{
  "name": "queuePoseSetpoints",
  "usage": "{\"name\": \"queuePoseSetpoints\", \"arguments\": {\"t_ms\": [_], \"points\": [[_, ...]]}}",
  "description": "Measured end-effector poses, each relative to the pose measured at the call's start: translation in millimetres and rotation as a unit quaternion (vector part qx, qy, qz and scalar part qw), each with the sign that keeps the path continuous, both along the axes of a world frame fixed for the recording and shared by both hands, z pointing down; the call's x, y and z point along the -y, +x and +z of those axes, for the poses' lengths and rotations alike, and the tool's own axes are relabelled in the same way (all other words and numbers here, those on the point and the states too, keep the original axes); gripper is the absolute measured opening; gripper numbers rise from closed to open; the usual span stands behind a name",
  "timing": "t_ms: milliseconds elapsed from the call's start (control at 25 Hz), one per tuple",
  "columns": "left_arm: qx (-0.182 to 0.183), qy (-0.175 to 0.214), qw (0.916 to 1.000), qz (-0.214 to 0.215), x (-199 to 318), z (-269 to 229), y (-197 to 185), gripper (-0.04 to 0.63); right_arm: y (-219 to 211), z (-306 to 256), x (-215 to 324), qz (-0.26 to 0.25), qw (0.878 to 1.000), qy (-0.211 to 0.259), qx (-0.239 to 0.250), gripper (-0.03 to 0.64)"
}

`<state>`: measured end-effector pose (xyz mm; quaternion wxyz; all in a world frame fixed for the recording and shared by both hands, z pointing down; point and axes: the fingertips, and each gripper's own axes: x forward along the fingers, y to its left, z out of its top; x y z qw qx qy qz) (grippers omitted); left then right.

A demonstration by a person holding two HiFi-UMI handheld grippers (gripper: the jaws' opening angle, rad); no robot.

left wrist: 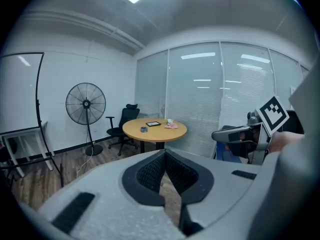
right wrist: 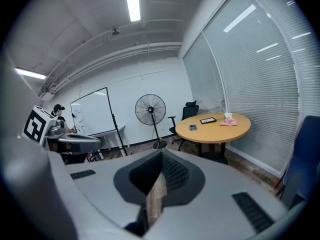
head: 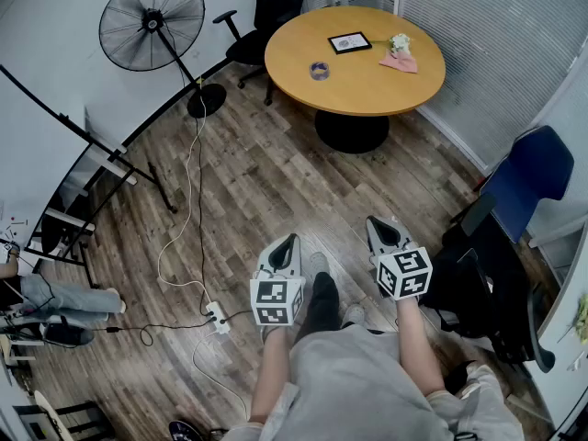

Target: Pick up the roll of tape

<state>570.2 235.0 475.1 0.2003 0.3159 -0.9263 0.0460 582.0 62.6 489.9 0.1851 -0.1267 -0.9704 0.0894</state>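
Note:
The roll of tape point(head: 319, 70) is a small grey-blue ring lying on the round wooden table point(head: 367, 90) at the far side of the room. It also shows as a small ring point(left wrist: 144, 129) in the left gripper view and as a tiny roll point(right wrist: 193, 127) in the right gripper view. My left gripper point(head: 290, 241) and right gripper point(head: 375, 221) are held side by side in front of the person's body, well short of the table. Both are shut with nothing between the jaws. In their own views the left gripper point(left wrist: 164, 152) and right gripper point(right wrist: 161, 152) point toward the table.
On the table lie a framed picture point(head: 349, 42) and a pink cloth with small flowers point(head: 399, 58). A standing fan point(head: 152, 22), a black office chair point(head: 273, 7), a blue chair point(head: 528, 180), a power strip with cables point(head: 217, 317) and a whiteboard stand point(head: 92, 159) surround the wooden floor.

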Motion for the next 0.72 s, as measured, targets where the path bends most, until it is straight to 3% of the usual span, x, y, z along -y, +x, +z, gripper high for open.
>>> {"name": "queuePoseSetpoints", "arguments": {"t_ms": [400,720], "points": [[-0.010,0.005,0.9999,0.009,0.9,1.7,-70.1,0.009,-63.2,5.2,3.7,-0.003,1.000,0.003,-0.012,-0.003],[-0.013,0.015,0.9994,0.026,11.1,3.5,-165.0,0.009,-142.3,7.2,20.2,0.018,1.000,0.001,-0.021,-0.003]]}}
